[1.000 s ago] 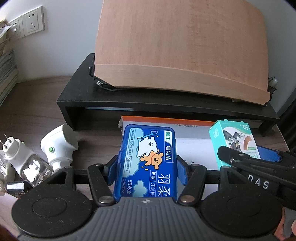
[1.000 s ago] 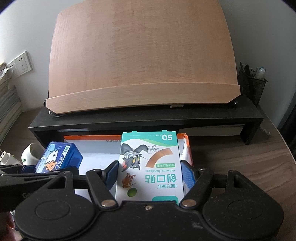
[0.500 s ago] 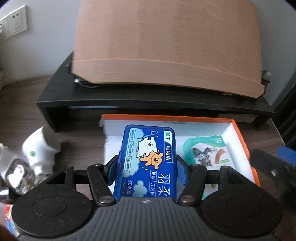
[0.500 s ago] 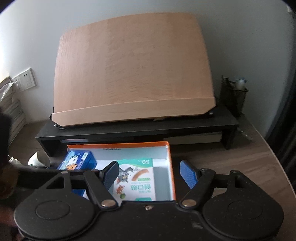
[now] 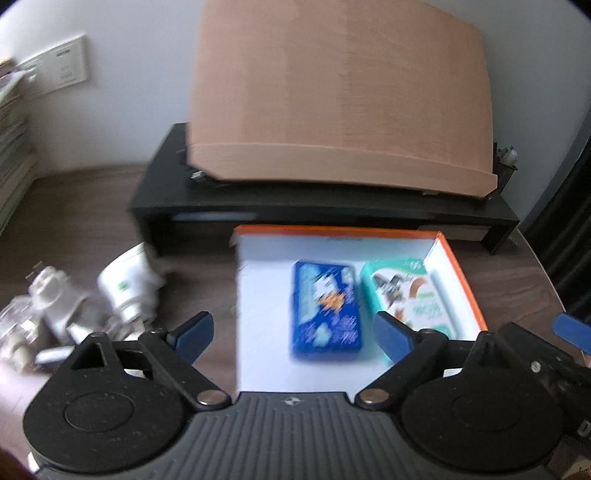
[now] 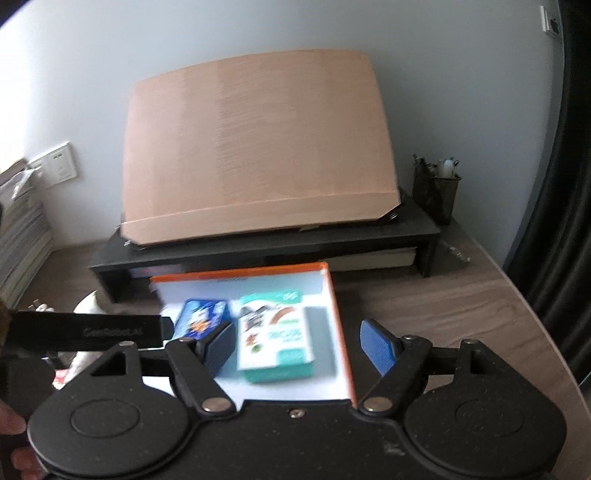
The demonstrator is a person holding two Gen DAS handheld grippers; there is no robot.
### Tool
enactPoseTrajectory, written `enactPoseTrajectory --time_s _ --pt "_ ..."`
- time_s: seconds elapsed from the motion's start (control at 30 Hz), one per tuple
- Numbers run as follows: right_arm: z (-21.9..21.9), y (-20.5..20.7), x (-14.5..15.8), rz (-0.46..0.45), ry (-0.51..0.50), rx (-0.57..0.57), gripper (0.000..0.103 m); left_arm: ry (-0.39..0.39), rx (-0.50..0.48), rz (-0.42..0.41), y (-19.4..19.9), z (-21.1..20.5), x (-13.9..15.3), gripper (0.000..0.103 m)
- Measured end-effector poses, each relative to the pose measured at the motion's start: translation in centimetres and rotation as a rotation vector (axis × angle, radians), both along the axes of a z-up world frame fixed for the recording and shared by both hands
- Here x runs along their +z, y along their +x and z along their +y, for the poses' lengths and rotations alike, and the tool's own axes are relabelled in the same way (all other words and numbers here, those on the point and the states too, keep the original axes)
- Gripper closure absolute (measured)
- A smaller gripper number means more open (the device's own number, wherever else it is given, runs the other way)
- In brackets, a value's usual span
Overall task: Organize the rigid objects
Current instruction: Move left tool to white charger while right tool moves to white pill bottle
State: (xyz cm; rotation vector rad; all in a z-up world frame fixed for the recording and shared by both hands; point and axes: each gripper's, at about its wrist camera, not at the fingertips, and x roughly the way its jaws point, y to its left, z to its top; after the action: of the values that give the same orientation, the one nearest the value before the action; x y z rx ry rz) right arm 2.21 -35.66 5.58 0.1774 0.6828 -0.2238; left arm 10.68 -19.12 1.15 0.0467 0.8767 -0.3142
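Blue box [image 5: 327,308] print blurred; plug-in devices [image 5: 125,288] smeared.

A pale wall [image 6: 258,33] stands ahead of the hand-held gripper, daylit and plain. Against it a black shelf [image 6: 424,230] carries a tilted wooden board [image 6: 258,147]. Switch plates [image 6: 55,168] sit on the wall to the left, above stacked papers [image 6: 20,240]. A dark curtain [image 6: 561,184] hangs to the right. The table [image 6: 443,306] below is brown wood.

Matt wooden board [image 6: 258,147]; glossy, probably cardboard, tray [image 5: 461,280]; wood-grain desk [image 6: 443,314].
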Motion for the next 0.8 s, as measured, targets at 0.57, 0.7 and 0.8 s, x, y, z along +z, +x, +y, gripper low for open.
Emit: enactPoseTrajectory --time_s 0.57,0.7,0.8 --pt "13.6 -2.6 0.5 0.027 0.017 0.217 0.012 -0.013 0.230 0.035 -7.5 16.5 0.0 0.006" --pt "15.8 -2.5 0.1 0.039 0.022 0.260 0.012 -0.016 0.285 0.043 -8.4 19.2 -0.3 0.006" --pt "17.1 -2.4 -0.2 0.048 0.028 0.288 0.012 -0.016 0.319 0.044 -9.0 20.8 -0.3 0.006"
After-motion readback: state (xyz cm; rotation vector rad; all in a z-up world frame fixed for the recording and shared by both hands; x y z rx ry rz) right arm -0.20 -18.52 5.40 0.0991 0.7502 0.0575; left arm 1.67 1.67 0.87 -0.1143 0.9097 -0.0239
